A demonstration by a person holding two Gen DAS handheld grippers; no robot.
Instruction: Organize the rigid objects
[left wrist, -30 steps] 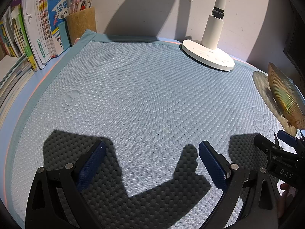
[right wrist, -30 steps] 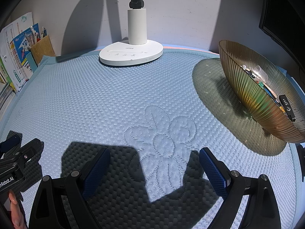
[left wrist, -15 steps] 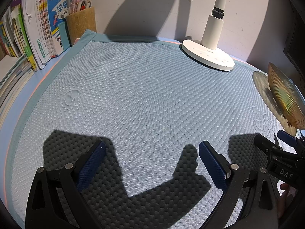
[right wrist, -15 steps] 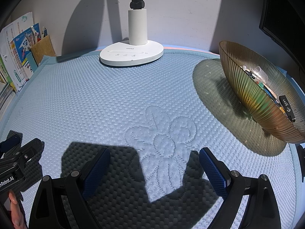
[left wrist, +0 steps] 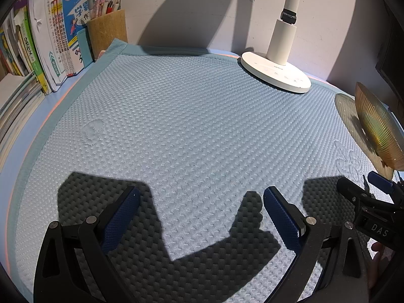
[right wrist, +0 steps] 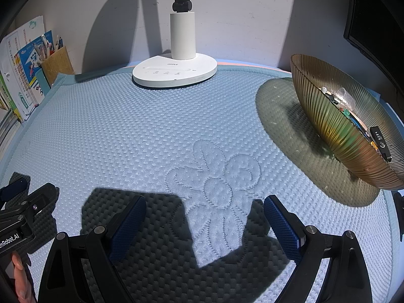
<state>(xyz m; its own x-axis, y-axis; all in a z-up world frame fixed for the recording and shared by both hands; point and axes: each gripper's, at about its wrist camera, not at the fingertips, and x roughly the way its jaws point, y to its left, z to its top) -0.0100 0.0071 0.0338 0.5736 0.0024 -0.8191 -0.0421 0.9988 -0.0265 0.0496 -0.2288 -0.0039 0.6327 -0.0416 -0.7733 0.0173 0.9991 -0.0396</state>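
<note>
A ribbed amber glass bowl [right wrist: 335,136] stands on the right of the light-blue textured mat [right wrist: 151,131]. It holds several small items, among them a black stick-shaped item [right wrist: 380,142] and a clear piece [right wrist: 344,96]. The bowl also shows at the right edge of the left wrist view [left wrist: 376,128]. My left gripper [left wrist: 200,198] is open and empty, low over the mat's near part. My right gripper [right wrist: 204,205] is open and empty over the stitched flower pattern [right wrist: 214,176], to the left of the bowl. Each gripper shows at the edge of the other's view.
A white desk lamp base [right wrist: 174,72] stands at the back of the mat, also in the left wrist view [left wrist: 275,74]. Upright books [left wrist: 48,48] and a cork pen holder [left wrist: 107,31] line the back left. A dark monitor [right wrist: 376,22] stands behind the bowl.
</note>
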